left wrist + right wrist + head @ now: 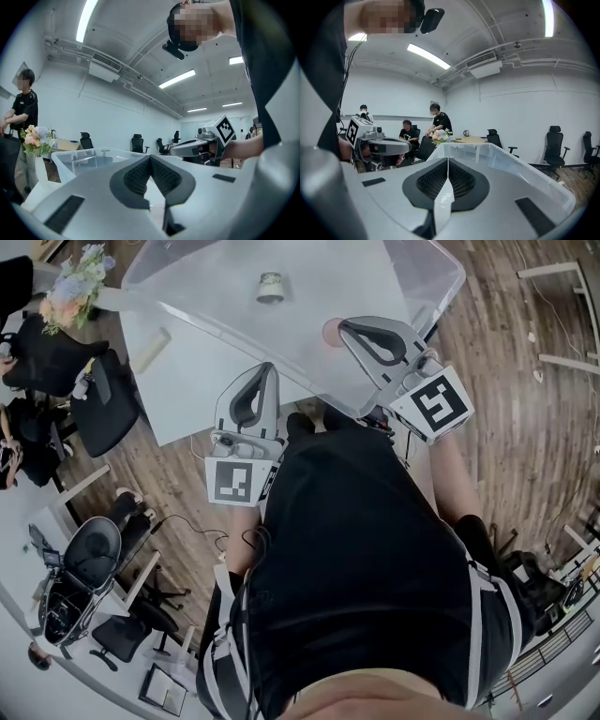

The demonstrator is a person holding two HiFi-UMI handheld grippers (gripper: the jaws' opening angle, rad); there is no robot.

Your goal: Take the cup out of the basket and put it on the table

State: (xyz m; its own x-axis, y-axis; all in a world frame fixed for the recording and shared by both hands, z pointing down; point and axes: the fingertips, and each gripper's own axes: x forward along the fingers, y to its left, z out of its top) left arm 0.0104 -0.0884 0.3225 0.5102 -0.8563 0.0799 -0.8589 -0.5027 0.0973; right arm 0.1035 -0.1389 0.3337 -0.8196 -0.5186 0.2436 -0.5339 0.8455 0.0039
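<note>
The left gripper has its two dark ribbed pads pressed together, and nothing is between them. The right gripper is in the same state: its jaws are closed and empty. Both grippers point roughly level toward the large clear plastic basket, one beside the other. In the left gripper view, the right one shows to the side with its marker cube on top.

In the head view, the tips of both grippers are at the near wall of the basket. The right one seems to reach a little over the rim, but from this angle I cannot tell whether either touches the plastic.

The small pale round cup is inside the basket, on its bottom near the far side, well apart from both grippers. It seems to stand upright, though it is too small to be sure.

The basket rests on a white table. Just beyond the table's left corner stands a bouquet of pale flowers, and there are black office chairs on the wooden floor.
</note>
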